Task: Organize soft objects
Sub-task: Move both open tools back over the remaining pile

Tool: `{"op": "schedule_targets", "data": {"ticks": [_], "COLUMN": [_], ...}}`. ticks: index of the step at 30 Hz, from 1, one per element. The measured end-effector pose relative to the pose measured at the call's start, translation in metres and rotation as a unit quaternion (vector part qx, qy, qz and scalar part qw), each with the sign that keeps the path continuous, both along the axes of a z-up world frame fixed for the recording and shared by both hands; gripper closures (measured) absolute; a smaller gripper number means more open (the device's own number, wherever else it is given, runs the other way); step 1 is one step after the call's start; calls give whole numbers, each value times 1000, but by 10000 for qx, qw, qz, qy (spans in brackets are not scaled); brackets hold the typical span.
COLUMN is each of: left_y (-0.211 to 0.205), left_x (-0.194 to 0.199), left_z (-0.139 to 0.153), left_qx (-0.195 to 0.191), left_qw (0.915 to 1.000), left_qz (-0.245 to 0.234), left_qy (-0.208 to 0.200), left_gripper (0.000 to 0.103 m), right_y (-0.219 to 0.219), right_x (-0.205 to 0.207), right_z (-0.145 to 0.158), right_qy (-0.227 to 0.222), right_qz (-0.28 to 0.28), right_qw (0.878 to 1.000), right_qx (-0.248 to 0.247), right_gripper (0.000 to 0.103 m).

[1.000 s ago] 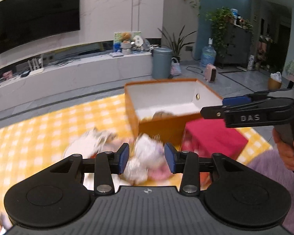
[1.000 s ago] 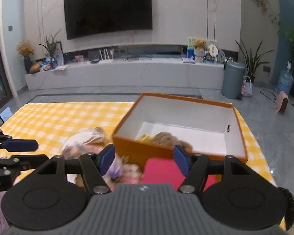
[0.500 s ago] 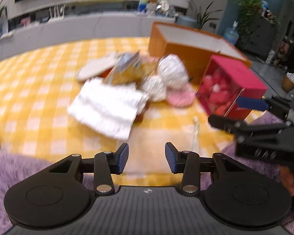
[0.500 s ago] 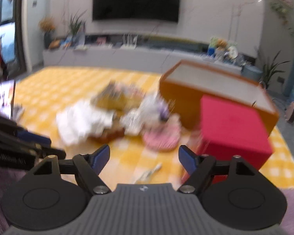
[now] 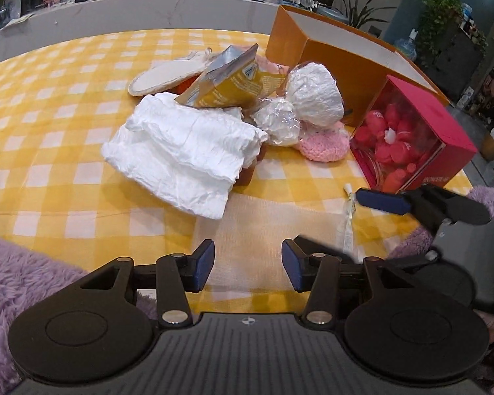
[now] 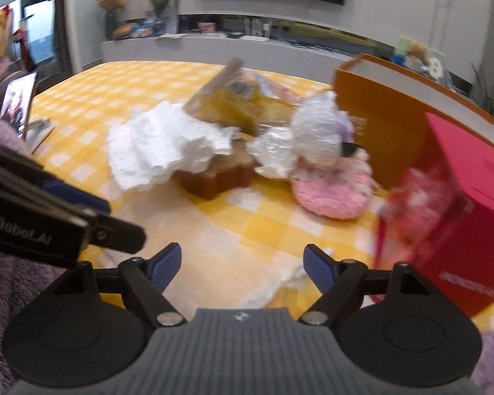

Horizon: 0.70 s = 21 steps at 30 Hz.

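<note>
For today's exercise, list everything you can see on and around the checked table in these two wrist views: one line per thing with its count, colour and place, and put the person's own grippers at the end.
Tablecloth: one, yellow and white check, covering the table.
Orange box: one, orange outside and white inside, far right.
Red box: one, red with a clear front, right, in front of the orange box.
White cloth: one, crumpled, centre.
Gold pouch: one, gold and silver, behind the cloth.
White pad: one, oval, far left of the pile.
Wrapped bundles: two, white in clear film, mid-pile.
Pink knitted piece: one, beside the red box.
Purple fluffy fabric: near edge.
Left gripper: open, empty.
Right gripper: open, empty.
</note>
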<state>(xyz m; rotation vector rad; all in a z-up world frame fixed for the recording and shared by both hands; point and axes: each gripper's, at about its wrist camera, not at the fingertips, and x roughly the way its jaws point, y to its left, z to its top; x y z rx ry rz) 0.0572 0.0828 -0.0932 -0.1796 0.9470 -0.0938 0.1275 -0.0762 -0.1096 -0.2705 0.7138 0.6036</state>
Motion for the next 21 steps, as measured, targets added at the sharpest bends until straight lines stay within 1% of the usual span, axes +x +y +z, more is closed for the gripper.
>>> {"op": "schedule_targets", "data": {"ticks": [3,7,9,11,13,14,15,16,17,18,19,21], "left_y": [2,1,1,1,1,1,1,1,1,1,1,1], "left_x": [1,3,4,5,5,5,5,5,5,5,5,5], "left_z": [0,-1,-2,-2,-2,-2,-2,-2,-2,-2,-2,-1], "left_qx": [-72,-65,-69,-87,-90,-90,-90,-91,-94,-97,-100,-114], "left_qw": [10000,9999,9999,9999,9999,9999,9999,9999,9999,9999,9999,9999], "left_qz": [13,14,23,31,33,34,33,34,35,36,37,42], "left_qy": [34,87,104,122,134,134,131,131,128,125,119,105], "left_gripper": [48,48,48,48,48,48,48,48,48,48,48,48], "right_y": [6,10,9,10,10,10,11,11,12,12,13,14], "right_x": [3,11,10,9,6,4,2,-1,-2,-4,-5,-7], "right_z": [-8,-18,-19,-19,-18,-17,-17,-16,-15,-15,-15,-14], "right_qy": [174,437,441,406,382,348,304,261,229,196,156,123], "right_qz": [187,162,170,216,323,369,423,487,526,556,583,621], "right_qw": [9997,9989,9989,9989,9987,9987,9986,9985,9983,9982,9981,9979], "right_qx": [15,-80,-49,-65,-25,-26,-38,-39,-43,-58,-87,-136], "right_gripper": [21,21,21,25,36,39,47,60,67,79,93,101]}}
